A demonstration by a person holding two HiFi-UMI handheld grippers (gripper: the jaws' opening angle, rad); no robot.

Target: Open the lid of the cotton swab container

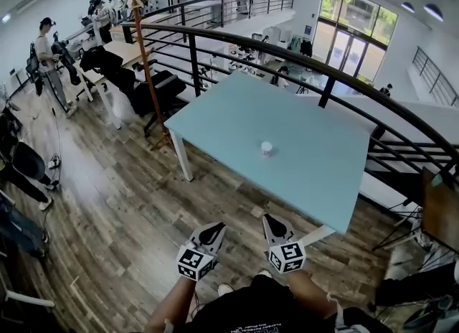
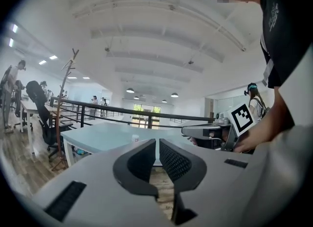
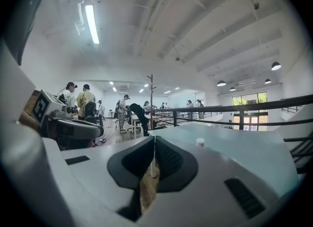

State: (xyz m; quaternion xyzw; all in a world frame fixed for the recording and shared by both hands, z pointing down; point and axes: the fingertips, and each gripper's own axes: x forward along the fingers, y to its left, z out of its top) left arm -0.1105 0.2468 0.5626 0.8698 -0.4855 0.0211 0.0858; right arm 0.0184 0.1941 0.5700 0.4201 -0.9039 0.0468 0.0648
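Observation:
The cotton swab container (image 1: 266, 148) is a small white tub with its lid on, standing alone near the middle of the pale blue table (image 1: 308, 181). It shows small and far off in the left gripper view (image 2: 135, 137) and the right gripper view (image 3: 200, 142). Both grippers hang over the wooden floor, short of the table's near edge. My left gripper (image 1: 214, 227) has a narrow slit between its jaws (image 2: 157, 141) and nothing in it. My right gripper (image 1: 270, 219) is shut and empty, its jaws touching (image 3: 154, 138). Each gripper shows from the side in the other's view.
A dark curved railing (image 1: 287, 55) runs behind and to the right of the table. A wooden coat stand (image 1: 143, 59) rises by the table's left corner, with desks, a black office chair (image 1: 161, 87) and several people beyond. A brown panel (image 1: 441, 209) stands at the right.

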